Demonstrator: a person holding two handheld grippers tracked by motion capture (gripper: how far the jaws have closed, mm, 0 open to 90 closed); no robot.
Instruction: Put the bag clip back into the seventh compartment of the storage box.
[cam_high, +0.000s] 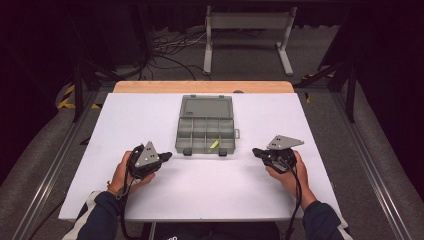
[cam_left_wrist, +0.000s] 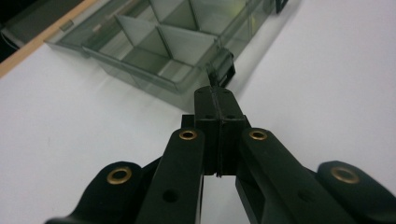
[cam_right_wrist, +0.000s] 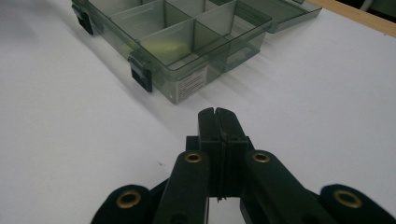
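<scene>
An open grey-green compartment box (cam_high: 205, 134) lies in the middle of the white table (cam_high: 200, 185), its lid (cam_high: 206, 107) folded flat away from me. A small yellow-green item (cam_high: 214, 144) lies in a front compartment right of centre. My left gripper (cam_high: 167, 157) rests on the table left of the box, jaws shut with nothing between them, its tip (cam_left_wrist: 216, 100) pointing at a front latch (cam_left_wrist: 224, 67) of the box (cam_left_wrist: 154, 51). My right gripper (cam_high: 256, 151) sits right of the box, also shut and empty, its tip (cam_right_wrist: 217, 122) short of the box corner (cam_right_wrist: 187, 84).
A wooden strip (cam_high: 202, 86) edges the table's far side. Beyond it stand a white metal frame (cam_high: 247, 35) and loose cables (cam_high: 170, 47) on the floor. Bare white tabletop lies in front of the box, between my hands.
</scene>
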